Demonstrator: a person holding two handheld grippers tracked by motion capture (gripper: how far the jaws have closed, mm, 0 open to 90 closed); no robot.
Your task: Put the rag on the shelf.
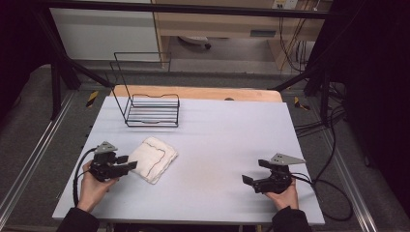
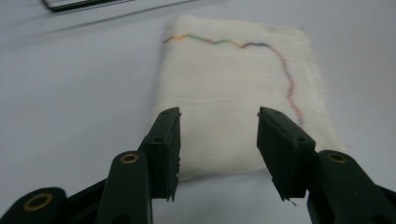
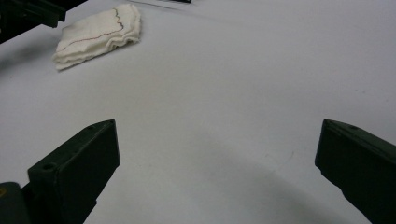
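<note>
The left gripper (image 1: 126, 163) has its two black jaws partly apart, with nothing pressed between the pads; they sit just short of the near edge of the folded white cloth with a wavy stitched line (image 1: 153, 158). In the left gripper view the left gripper (image 2: 218, 140) frames that cloth (image 2: 233, 93) in the gap between its jaws, and here the stitching reads as multicoloured: orange, green, blue, then red down the side. From above the line looks merely dark.

The right gripper (image 1: 255, 171) stands with its jaws spread wide and empty over the bare pale grey tabletop (image 1: 222, 135), well apart from the cloth. In its own view the right gripper (image 3: 217, 163) looks across open table to the cloth (image 3: 98, 35) far off at upper left, where the stacked layers of the fold show along its edge.

Beyond the cloth, toward the table's far left, stands a black wire rack (image 1: 150, 104), empty and upright, clear of both grippers. Nothing lies between either gripper and the cloth. A wooden board edge (image 1: 203, 93) shows behind the table. No readable writing appears.
</note>
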